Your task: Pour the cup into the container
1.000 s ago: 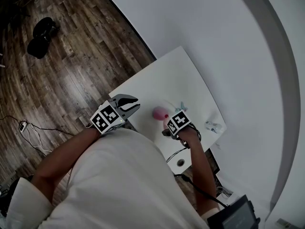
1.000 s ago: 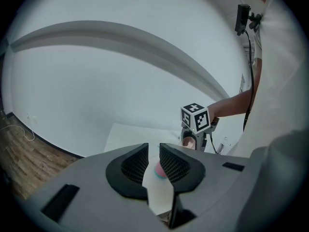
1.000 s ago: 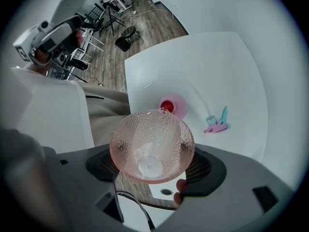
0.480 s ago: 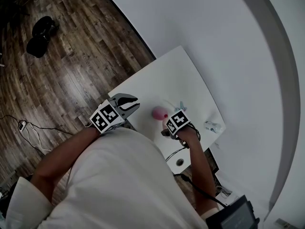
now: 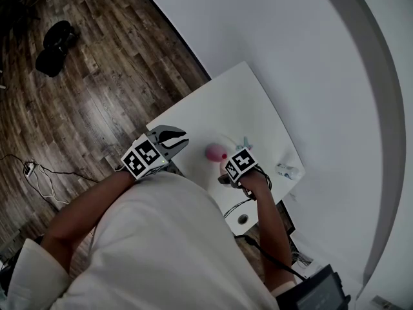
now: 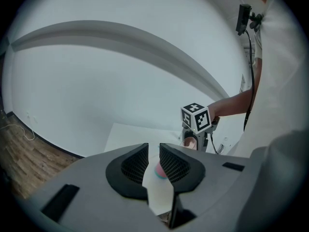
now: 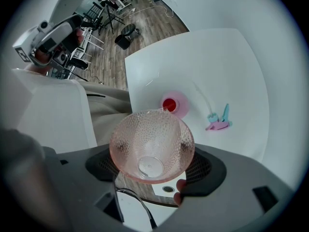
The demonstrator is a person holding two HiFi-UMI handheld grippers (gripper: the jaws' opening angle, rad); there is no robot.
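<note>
My right gripper view shows what the head view hides: the right claw (image 7: 152,164) is clamped on the dimpled pink cup (image 7: 150,139), tipped with its rim over the pink container (image 7: 175,104) on the white worktop (image 7: 217,66). My left claw (image 6: 153,161), jaws slightly apart and empty, points toward that container.

Soft, even light, no hard shadows; the white table (image 5: 240,102) glows bright, the wood floor (image 5: 97,76) sits dim. Both gripper views bulge, corners black; the cup (image 7: 152,146) is sharp.
</note>
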